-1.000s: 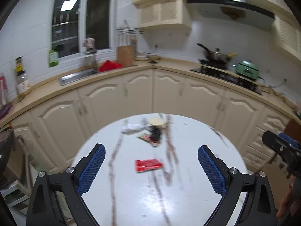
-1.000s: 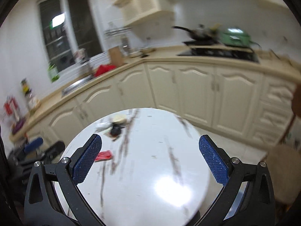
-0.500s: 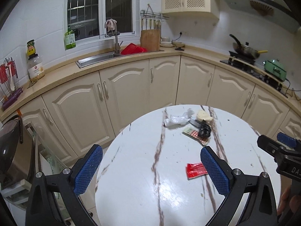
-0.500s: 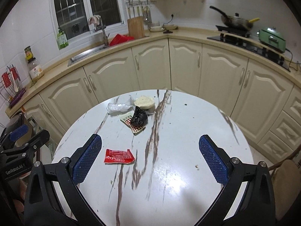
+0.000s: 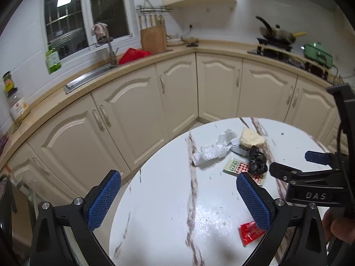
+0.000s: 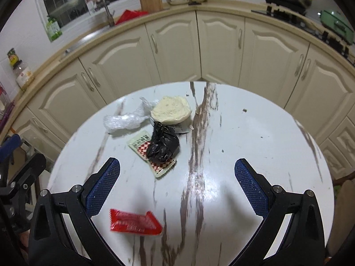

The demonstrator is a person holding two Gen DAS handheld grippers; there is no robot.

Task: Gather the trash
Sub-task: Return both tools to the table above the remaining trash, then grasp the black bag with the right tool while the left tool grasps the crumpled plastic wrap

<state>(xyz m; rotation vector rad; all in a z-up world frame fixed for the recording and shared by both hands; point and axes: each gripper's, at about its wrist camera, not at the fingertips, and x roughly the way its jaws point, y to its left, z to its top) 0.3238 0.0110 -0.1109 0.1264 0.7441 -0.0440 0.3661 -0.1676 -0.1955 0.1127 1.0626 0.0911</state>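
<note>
Both the left claw [image 5: 178, 201] and right claw [image 6: 177, 187] gape wide, empty. The red wrapper [image 6: 135, 222] lies flat on the table [image 6: 255, 133]: light, thin, slippery; best pinched at an edge.

The round table [image 6: 255, 133] is seen to be smooth and shiny, like white marble with brown veins. The red wrapper [image 6: 135, 222] looks like glossy foil. The clear wrap [image 6: 124, 119] is crinkly thin plastic, and the black bag [image 6: 163, 144] is shiny crumpled plastic. The gripper pads [image 6: 102, 186] are rough, bumpy blue rubber on matt black plastic. The knife block [image 5: 153, 38] is wood.
</note>
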